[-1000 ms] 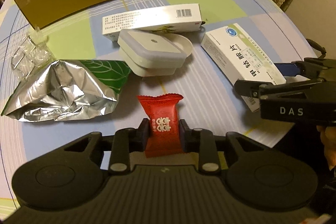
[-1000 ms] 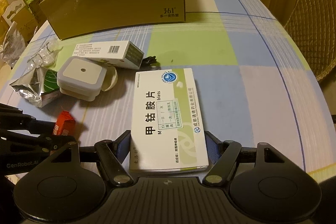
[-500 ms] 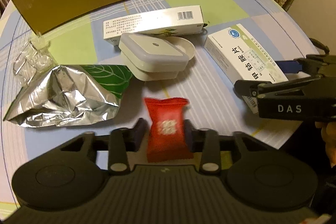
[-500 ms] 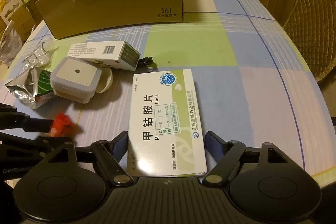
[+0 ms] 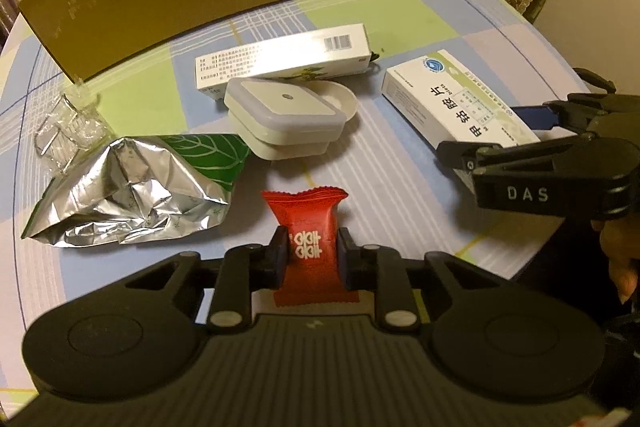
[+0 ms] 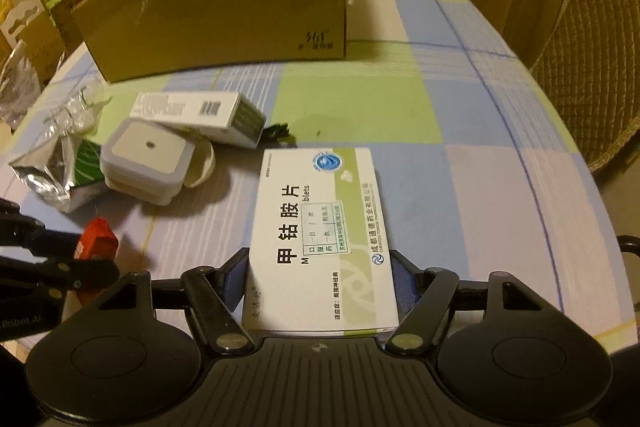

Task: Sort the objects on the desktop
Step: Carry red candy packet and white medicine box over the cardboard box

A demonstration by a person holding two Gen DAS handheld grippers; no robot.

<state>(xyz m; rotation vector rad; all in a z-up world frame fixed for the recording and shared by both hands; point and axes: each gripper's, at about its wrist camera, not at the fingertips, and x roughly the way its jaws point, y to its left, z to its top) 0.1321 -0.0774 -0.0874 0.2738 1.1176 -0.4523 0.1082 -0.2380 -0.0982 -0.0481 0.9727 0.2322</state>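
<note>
Checked blue-green-lilac cloth covers the round tabletop (image 6: 460, 131); an open cardboard box (image 6: 224, 15) stands at 12 o'clock, quilted chair at the far right.

Left claw (image 5: 312, 247) — clamped on the red candy packet (image 5: 310, 235), pads pressing both long sides at mid-body, packet upright between them. Jaws closed further within the last half second; log and frames agree it is as tight as it goes.

Right claw (image 6: 320, 283) — jaws have just been narrowing around the white-and-green tablet box (image 6: 316, 227). The blue pads sit against both long edges at the near end, so I read it as clamped. From the left wrist view the tablet box lies at 2 o'clock, the right claw over its near end.

Clutter still on the cloth: long white carton with barcode (image 5: 284, 57), square lidded container (image 5: 282, 115) touching it, crumpled foil pouch (image 5: 132, 183) at 9 o'clock, clear plastic wrap (image 5: 66, 123) beyond that.

Judgement: both grasps made, lift pending; the cardboard box looks like the destination. To do it well — raise the tablet box level, since it is gripped near one end and may droop; keep the candy squeeze steady, as its wrapper is slick. Clear the container and carton before crossing to 12 o'clock.
</note>
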